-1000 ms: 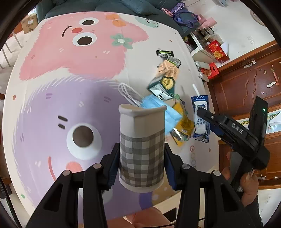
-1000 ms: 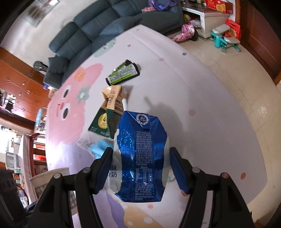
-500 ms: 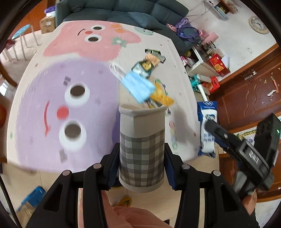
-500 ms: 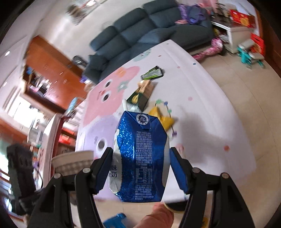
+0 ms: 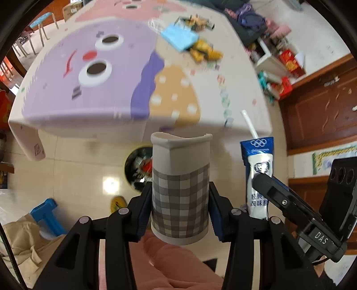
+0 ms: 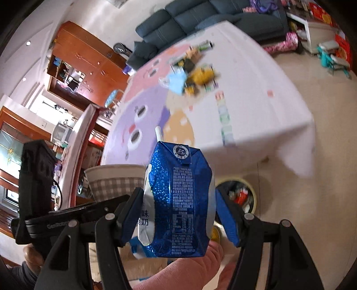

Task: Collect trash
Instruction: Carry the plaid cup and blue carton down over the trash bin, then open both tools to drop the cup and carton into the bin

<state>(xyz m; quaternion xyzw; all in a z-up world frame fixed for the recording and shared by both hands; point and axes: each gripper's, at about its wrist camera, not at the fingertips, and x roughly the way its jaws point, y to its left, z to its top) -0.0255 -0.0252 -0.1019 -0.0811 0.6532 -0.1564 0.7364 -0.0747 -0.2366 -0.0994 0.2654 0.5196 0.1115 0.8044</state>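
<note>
Pinching a grey-checked paper cup between its two blue-padded fingers, the left gripper holds it upright out past the table edge, above the tiled floor. The cup's rim is dented along its front. Directly beyond the cup and lower down, a round trash bin stands on the floor, already holding mixed wrappers (its far side is hidden behind the cup). To the right of the left gripper, the right gripper is clamped on a blue milk carton, its sides squeezed inward, with a white straw sticking up from the top. In the left wrist view the carton shows its narrow white-and-blue face, and one black finger of the right gripper crosses in front of it. From the right wrist view the same bin sits just right of and beyond the carton, and the cup appears to its left.

Farther ahead of both grippers, the table wears a cartoon-printed cloth in purple, pink and orange. On its far part lies more trash, blurred: a blue face mask, yellow wrappers beside it, and darker packets beyond. A blue stool stands on the floor to the lower left of the left gripper.
</note>
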